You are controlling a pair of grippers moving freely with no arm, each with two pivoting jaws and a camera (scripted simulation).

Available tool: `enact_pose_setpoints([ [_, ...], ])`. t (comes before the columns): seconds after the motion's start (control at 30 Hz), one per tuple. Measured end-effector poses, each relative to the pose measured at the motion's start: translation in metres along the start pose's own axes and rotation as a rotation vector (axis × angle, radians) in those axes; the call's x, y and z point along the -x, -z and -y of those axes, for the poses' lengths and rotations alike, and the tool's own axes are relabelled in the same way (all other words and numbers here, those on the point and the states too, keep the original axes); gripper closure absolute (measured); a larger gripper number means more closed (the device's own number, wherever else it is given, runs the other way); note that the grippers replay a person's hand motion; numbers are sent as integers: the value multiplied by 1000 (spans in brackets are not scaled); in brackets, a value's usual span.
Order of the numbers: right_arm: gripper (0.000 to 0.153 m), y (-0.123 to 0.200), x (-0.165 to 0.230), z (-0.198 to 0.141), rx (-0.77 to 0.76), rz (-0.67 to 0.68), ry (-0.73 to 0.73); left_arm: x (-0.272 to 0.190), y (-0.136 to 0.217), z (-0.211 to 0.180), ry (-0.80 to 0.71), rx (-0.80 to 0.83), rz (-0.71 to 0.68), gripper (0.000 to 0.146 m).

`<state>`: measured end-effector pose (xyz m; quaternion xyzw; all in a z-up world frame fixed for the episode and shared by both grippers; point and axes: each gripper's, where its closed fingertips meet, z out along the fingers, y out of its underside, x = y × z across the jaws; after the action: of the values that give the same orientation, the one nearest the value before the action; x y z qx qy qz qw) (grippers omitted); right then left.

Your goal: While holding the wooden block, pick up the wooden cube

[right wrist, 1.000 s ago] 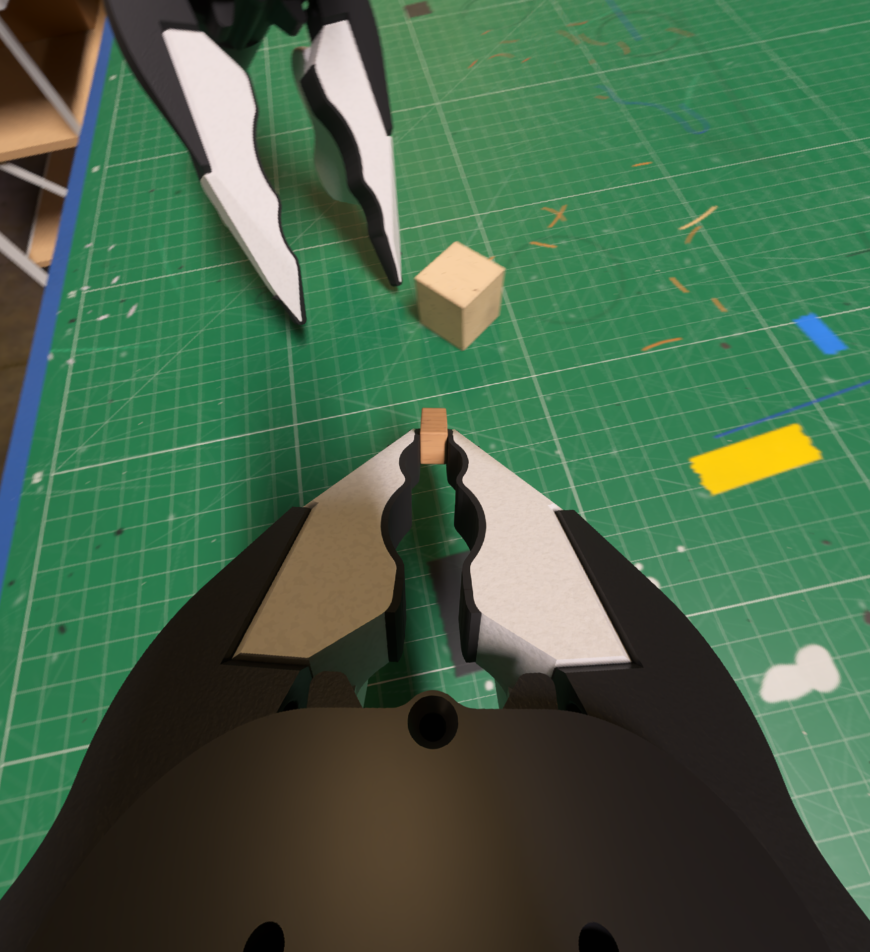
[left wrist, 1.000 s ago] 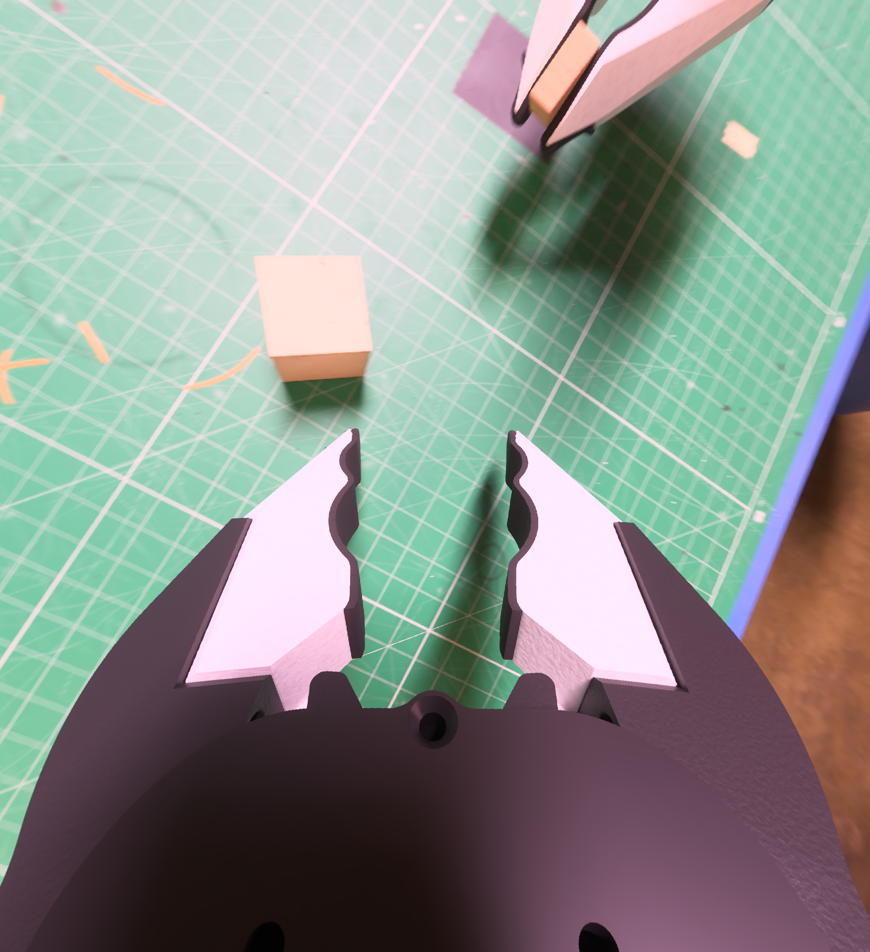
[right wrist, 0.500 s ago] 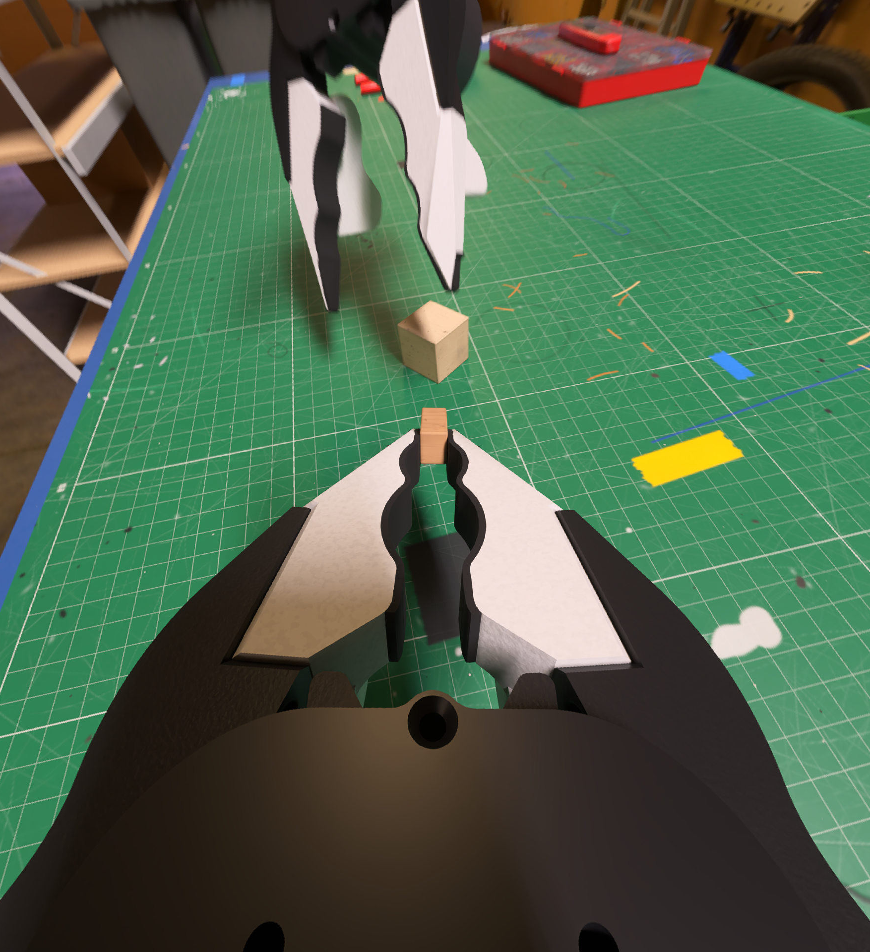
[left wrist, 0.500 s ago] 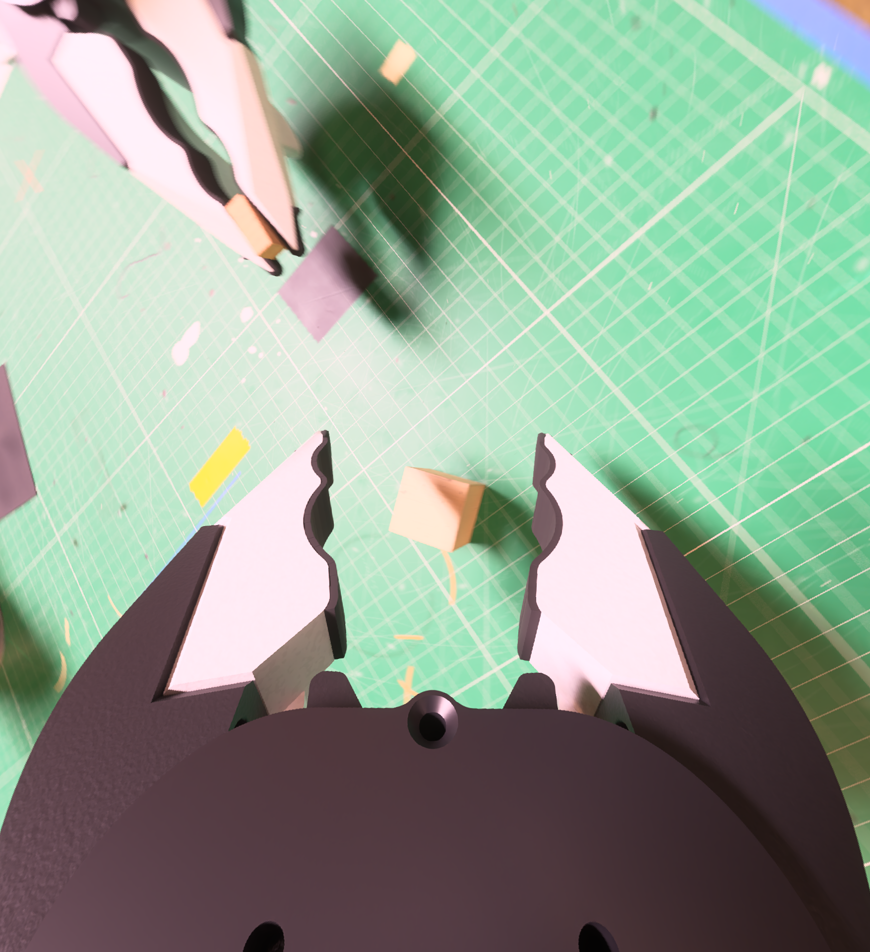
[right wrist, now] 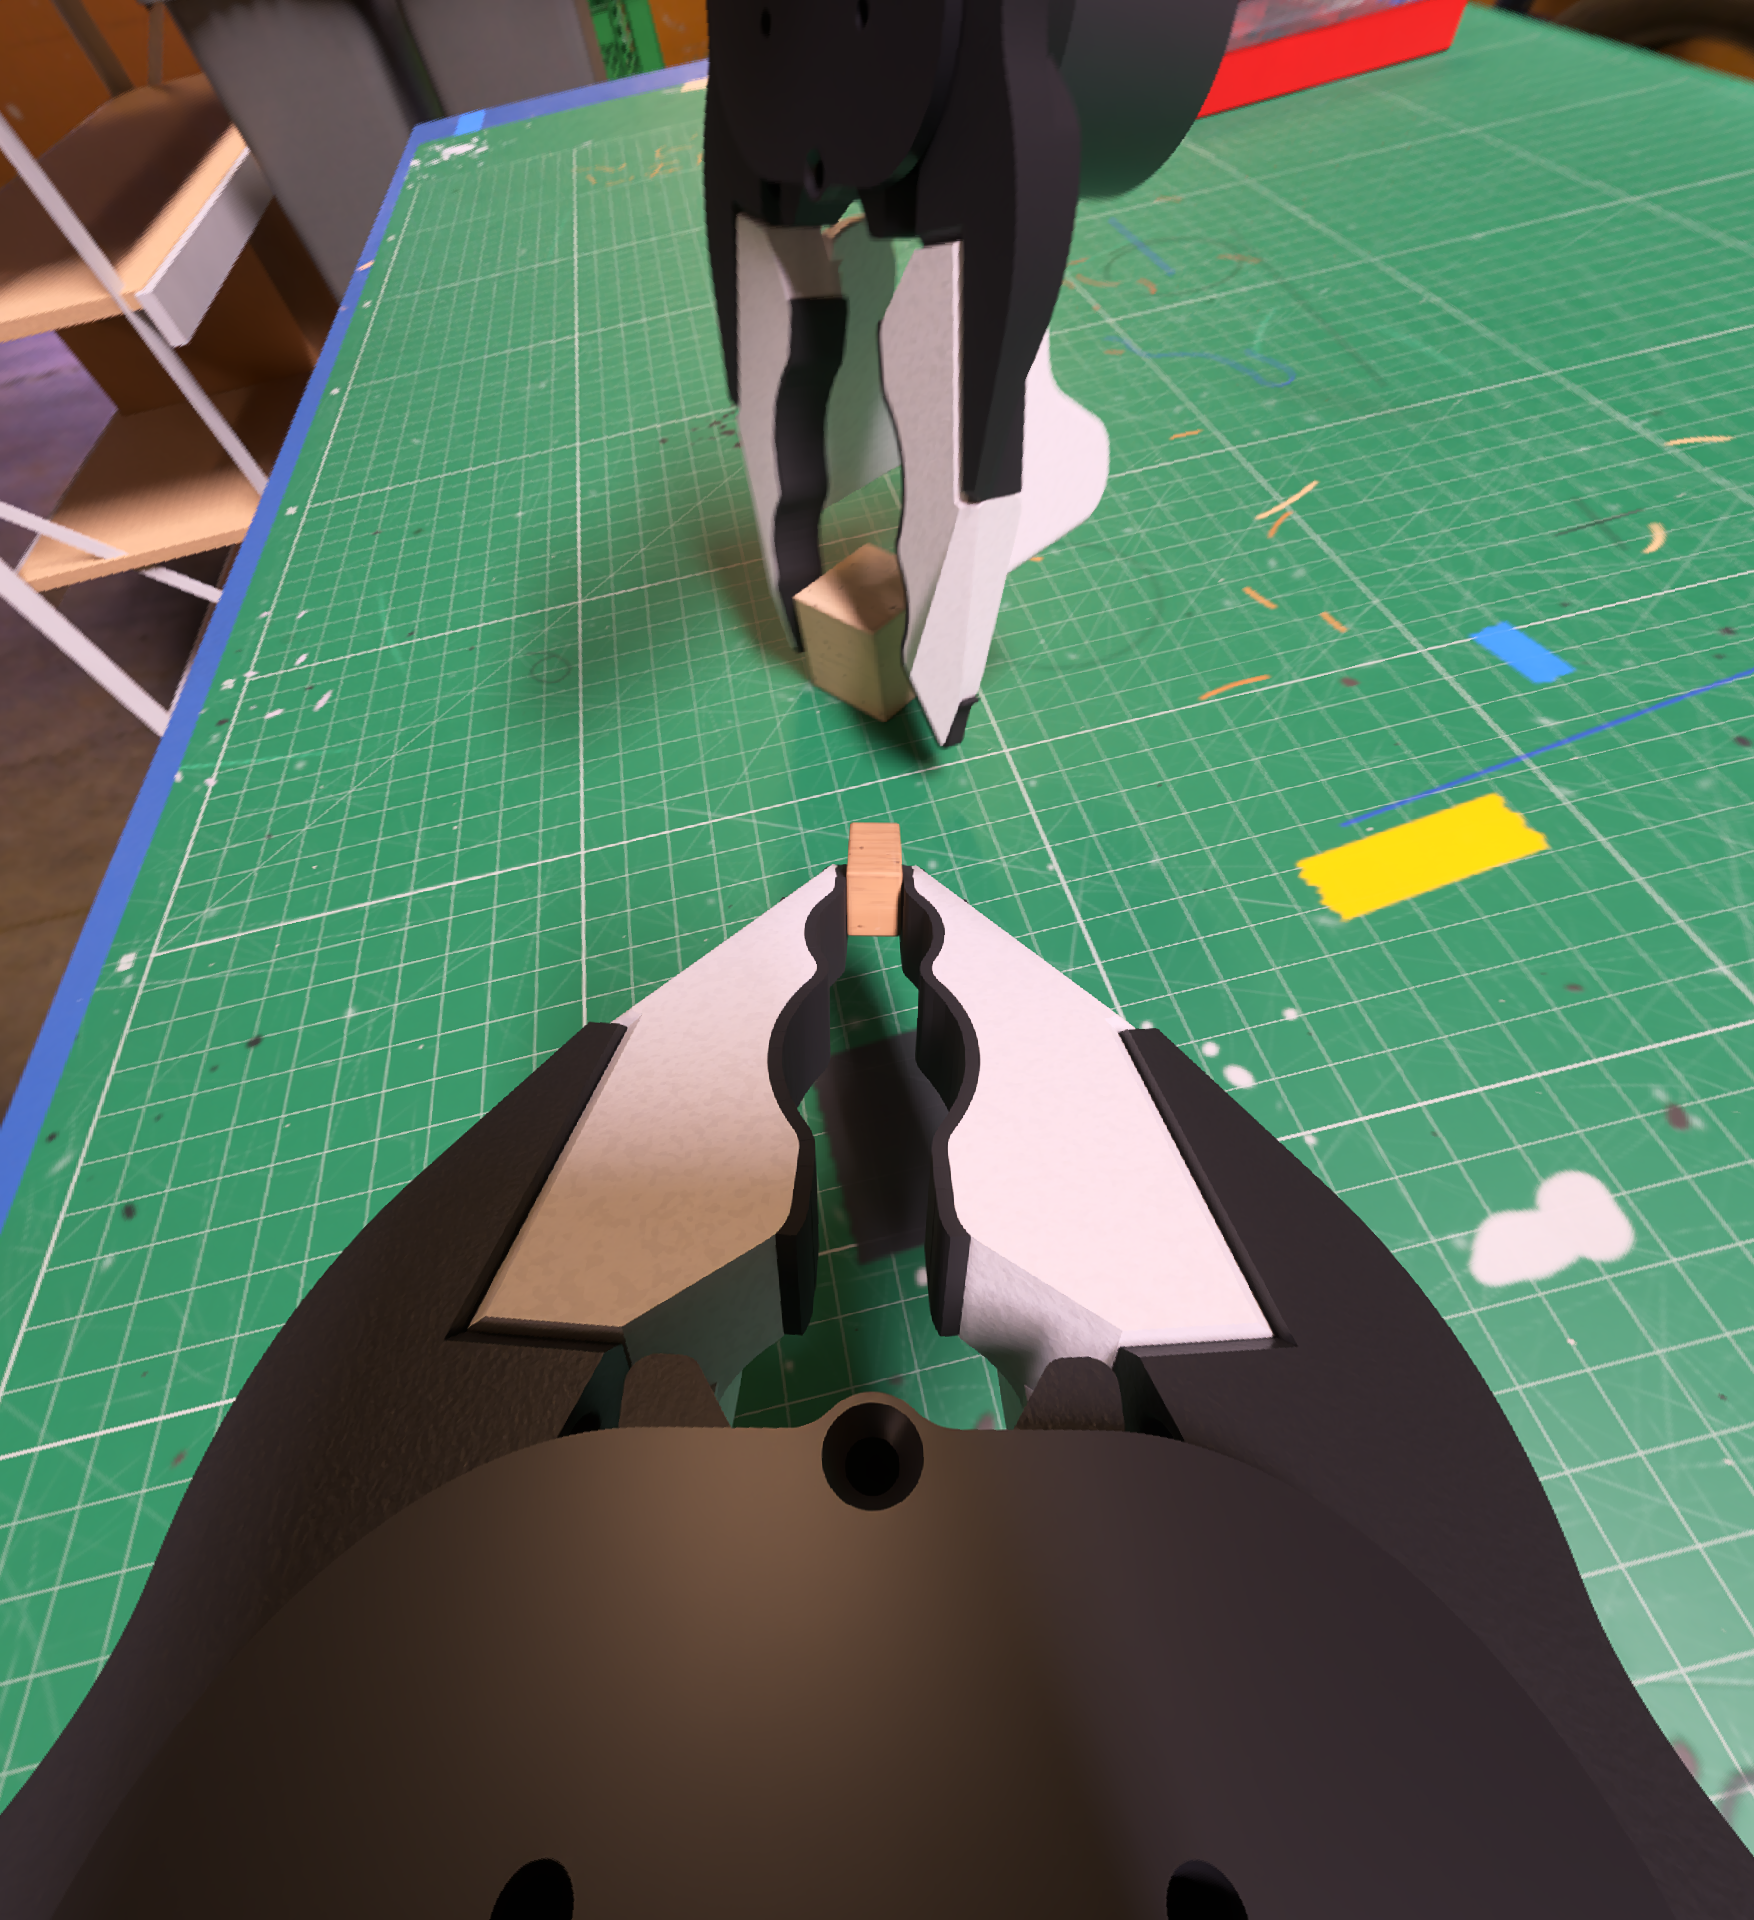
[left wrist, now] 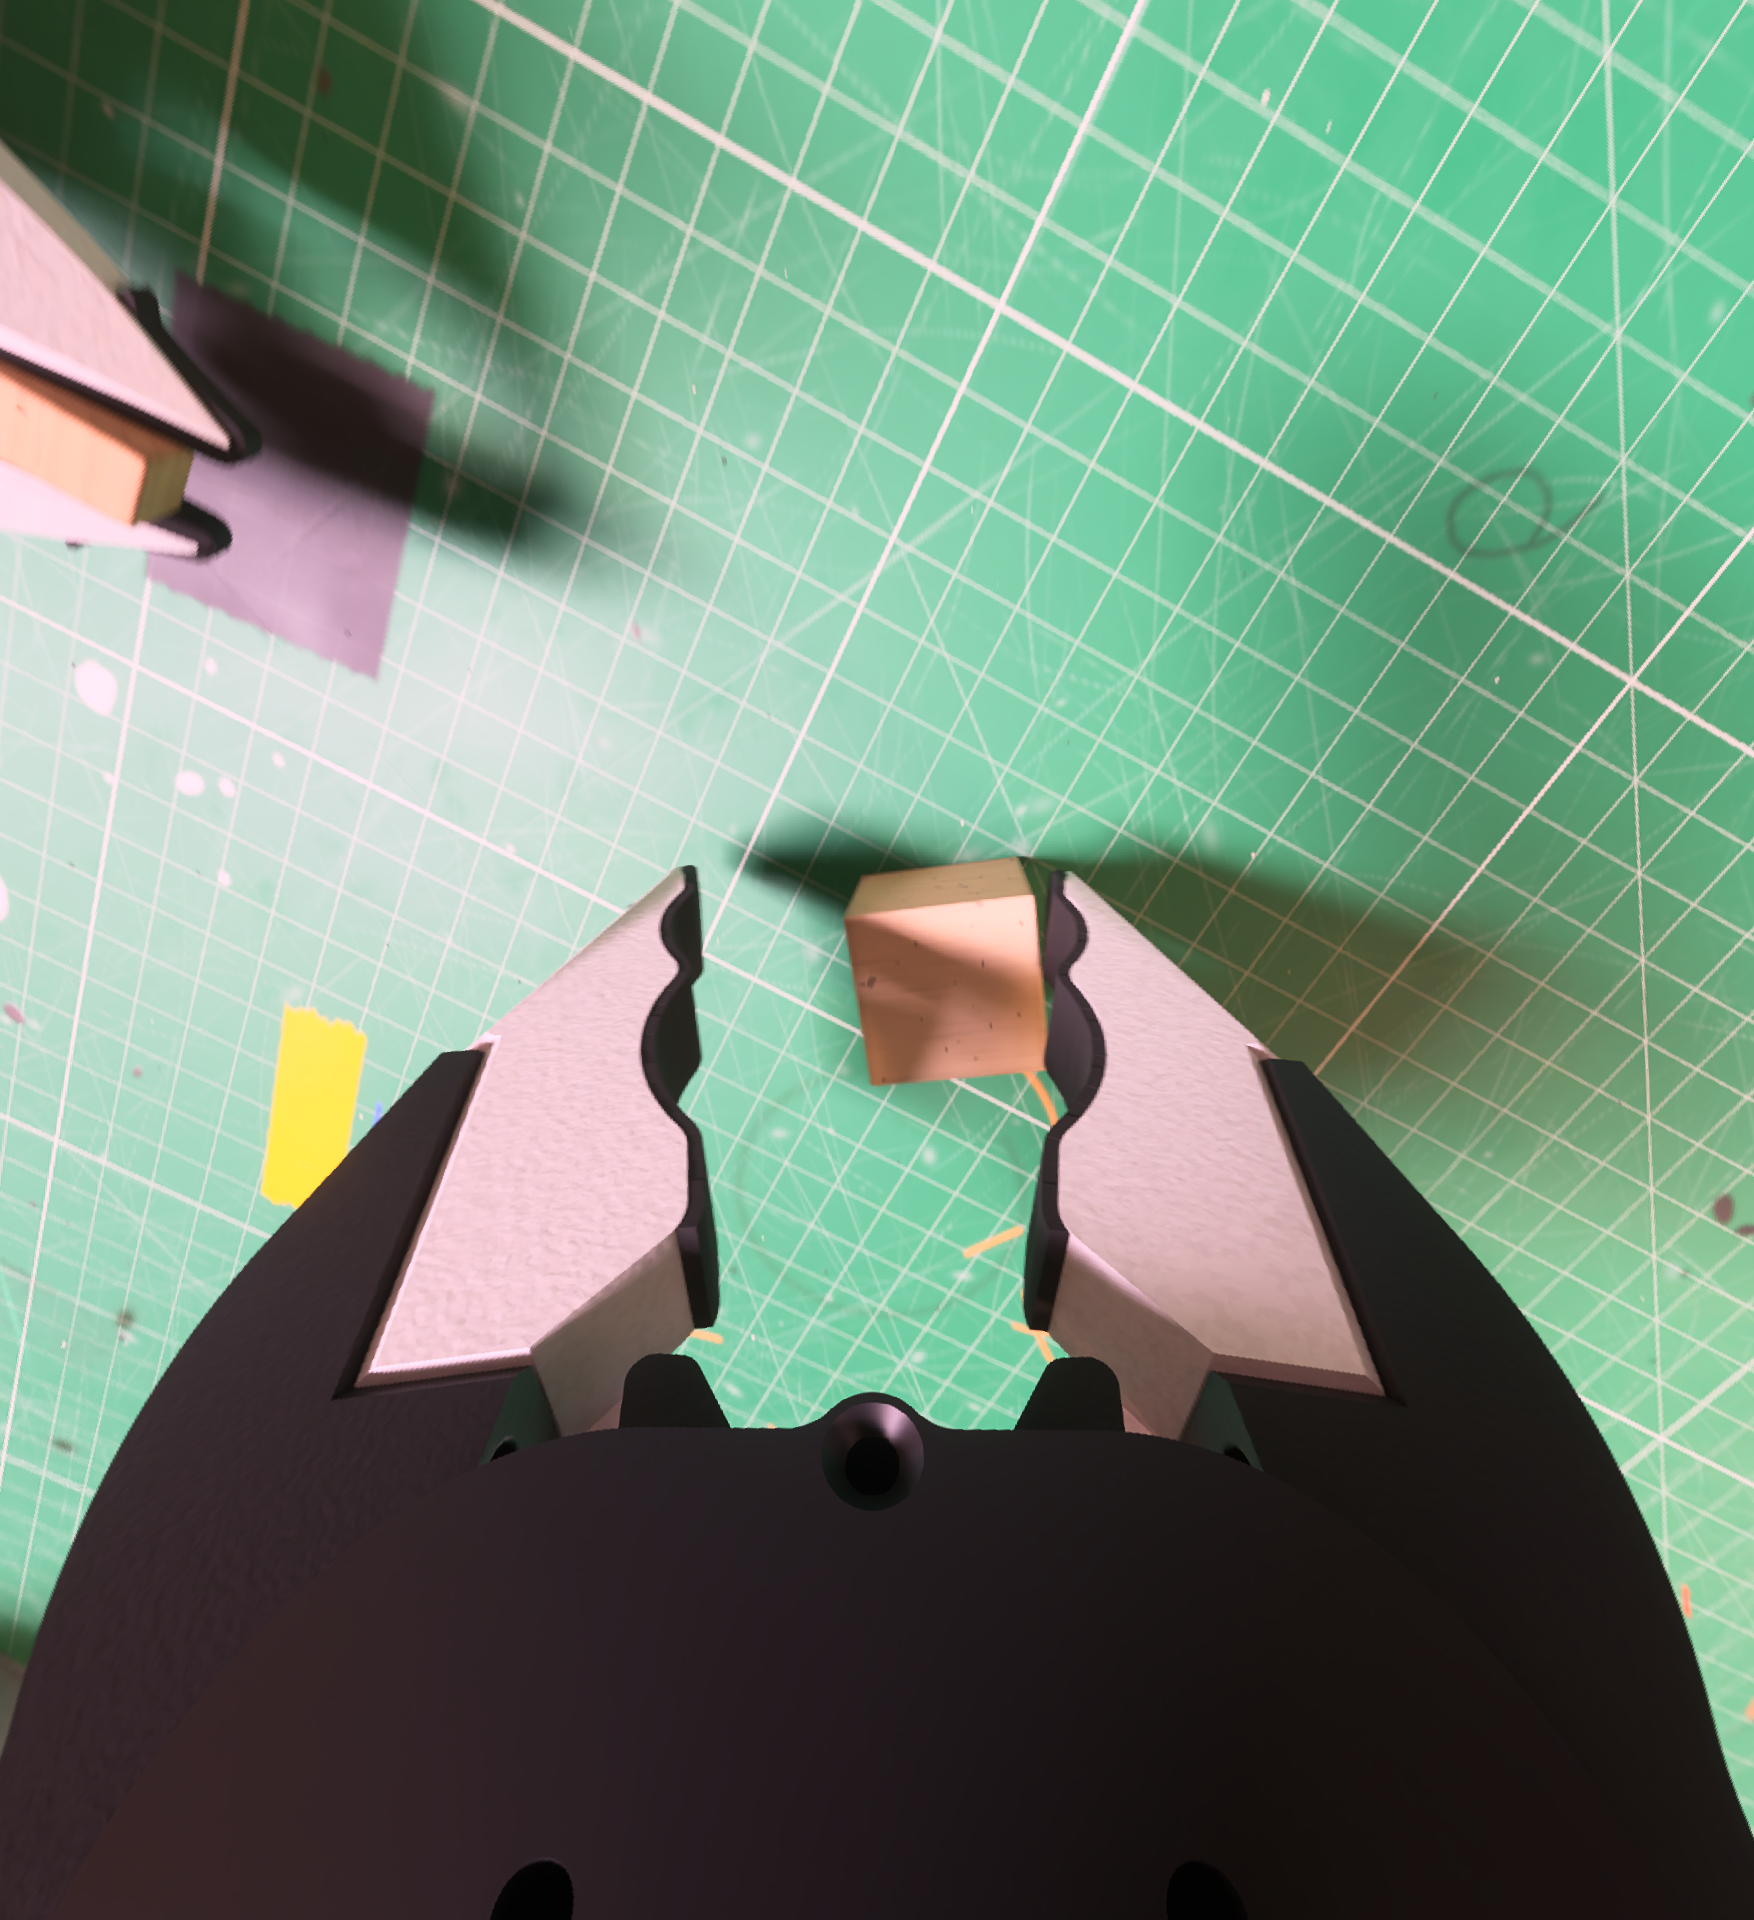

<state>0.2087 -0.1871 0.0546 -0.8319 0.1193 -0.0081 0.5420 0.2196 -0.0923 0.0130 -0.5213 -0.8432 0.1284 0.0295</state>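
Note:
The pale wooden cube point(left wrist: 940, 977) sits on the green cutting mat point(left wrist: 1268, 416). My left gripper point(left wrist: 873, 878) is open and straddles it. The cube lies against the right finger point(left wrist: 1143, 1039), with a gap to the left finger point(left wrist: 582, 1091). In the right wrist view the left gripper point(right wrist: 873, 681) points down over the cube point(right wrist: 847, 634). My right gripper point(right wrist: 873, 883) is shut on a small wooden block point(right wrist: 873, 878) at its fingertips, held above the mat a short way in front of the cube. It also shows in the left wrist view point(left wrist: 198, 488), with the block point(left wrist: 42, 426) in it.
A dark tape patch point(left wrist: 312, 520) lies under the right gripper. Yellow tape point(right wrist: 1418, 857), blue tape point(right wrist: 1517, 652) and a white paint blotch point(right wrist: 1548, 1226) mark the mat at right. The blue table edge point(right wrist: 125, 935) runs along the left, with wooden shelves point(right wrist: 125, 312) beyond. A red box point(right wrist: 1320, 42) stands far back.
My left gripper has swung round and come down over the cube, which now stands between its open fingers against the right one. The right gripper keeps its hold on the block.

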Motion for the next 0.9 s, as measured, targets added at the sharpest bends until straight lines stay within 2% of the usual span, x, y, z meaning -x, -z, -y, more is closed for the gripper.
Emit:
enact_pose_setpoints([
  [0.1,144,-3,7,-6,50,38,-17,-5,2,-9,36,62,-22,101],
  [0.17,144,-6,12,-12,115,49,-19,-10,3,-13,102,77,-24,107],
  [0.3,144,-14,22,-21,256,31,25,-20,7,-23,310,125,72,110],
  [0.43,144,-20,25,-31,366,21,14,-42,13,-24,596,41,225,110],
  [0.63,144,-35,37,-27,395,53,-15,-75,21,5,993,-149,395,110],
  [0.77,144,-52,43,-17,382,58,37,-72,19,19,1147,-223,485,110],
  [0.9,144,-37,39,1,302,7,38,-60,9,27,1182,-222,517,110],
])
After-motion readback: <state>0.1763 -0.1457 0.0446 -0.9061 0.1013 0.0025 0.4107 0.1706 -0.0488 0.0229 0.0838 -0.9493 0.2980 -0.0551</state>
